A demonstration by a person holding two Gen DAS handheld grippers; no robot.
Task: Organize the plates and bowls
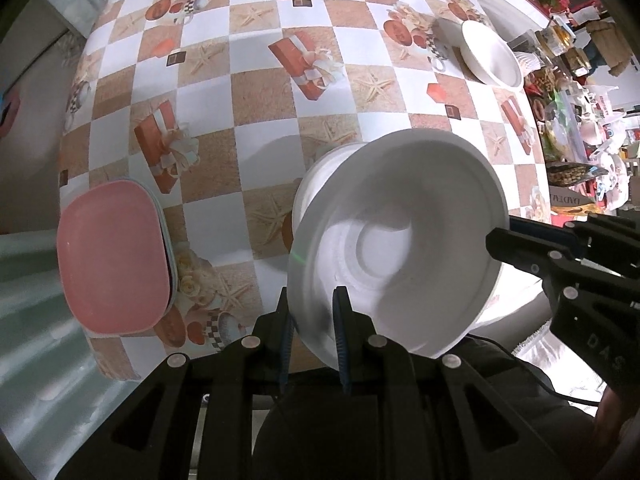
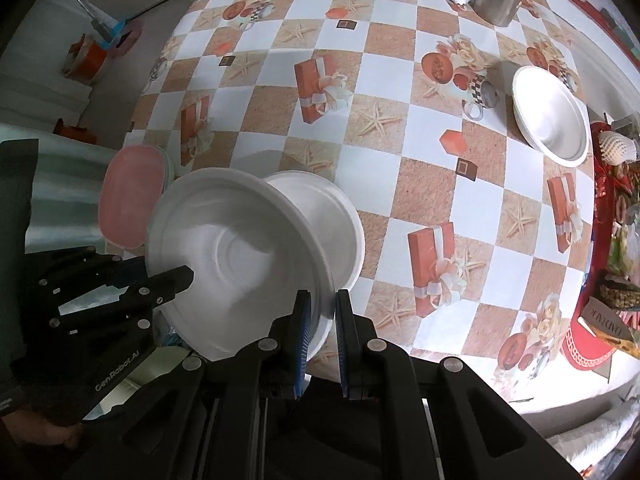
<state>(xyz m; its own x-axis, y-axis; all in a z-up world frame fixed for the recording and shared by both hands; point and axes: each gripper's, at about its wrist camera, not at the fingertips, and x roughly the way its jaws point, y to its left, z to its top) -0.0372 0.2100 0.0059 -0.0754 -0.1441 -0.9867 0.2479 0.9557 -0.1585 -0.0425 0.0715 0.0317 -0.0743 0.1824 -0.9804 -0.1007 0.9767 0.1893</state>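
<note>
Foam, thin and light, is what the white bowl [image 1: 396, 240] seems made of: its rim is pinched between the nearly closed left gripper [image 1: 314, 336], directly ahead. Opposite, the rim is clamped by the right gripper [image 2: 320, 320]; crushing is judged likely.

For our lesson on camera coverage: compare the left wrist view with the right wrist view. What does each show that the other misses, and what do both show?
Left wrist only: the left gripper close up, clamped on the near rim of the held bowl.

Right wrist only: an orange tub on the floor and a red basket at the table edge; the right gripper close up on the bowl's rim.

Both: the held bowl over a second bowl, the pink plates, the far bowl, the checked cloth.
</note>
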